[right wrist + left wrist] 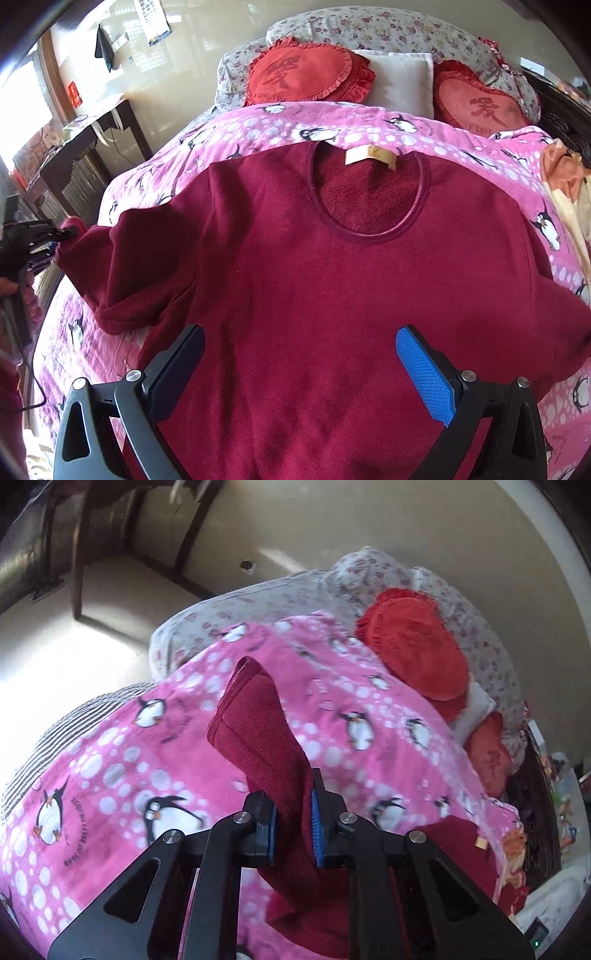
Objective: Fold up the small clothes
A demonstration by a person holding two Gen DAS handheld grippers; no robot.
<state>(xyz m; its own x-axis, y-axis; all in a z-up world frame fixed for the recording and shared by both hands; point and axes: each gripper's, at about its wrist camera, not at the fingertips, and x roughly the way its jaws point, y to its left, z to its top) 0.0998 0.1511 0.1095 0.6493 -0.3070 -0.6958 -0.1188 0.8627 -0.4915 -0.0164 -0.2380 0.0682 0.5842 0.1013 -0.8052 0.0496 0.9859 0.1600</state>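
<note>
Left wrist view: the left gripper (293, 825) has its two jaws pressed together on a strip of dark red cloth, the sleeve (255, 723) of a jumper. The sleeve rises from between the blue pads (316, 827) and stands up and away from the camera, its cuff end hanging free above a pink blanket (122, 746) printed with penguins and white dots. More of the same red cloth lies low on the right, behind the gripper's black arms. Beyond the blanket sits a red round cushion (417, 653) with a frilled edge, resting against a flowered pillow (280, 594). A striped cloth (70, 731) shows at the left edge of the blanket.

Right wrist view: the right gripper (301, 363) hovers with its jaws spread wide and nothing between them, just above the lower front of the jumper (332, 280). The jumper lies spread flat on the pink blanket (258, 122), neck hole toward the pillows, a tan label (370, 157) inside the collar. Its sleeve (122, 266) on the picture's left side is lifted and pulled outward, the cuff pinched by the left gripper (61, 236) at the far left edge. At the head of the bed lie two red heart cushions (306, 75) with a white pillow (400, 79) between them. A dark desk (85, 136) stands by the wall at left
</note>
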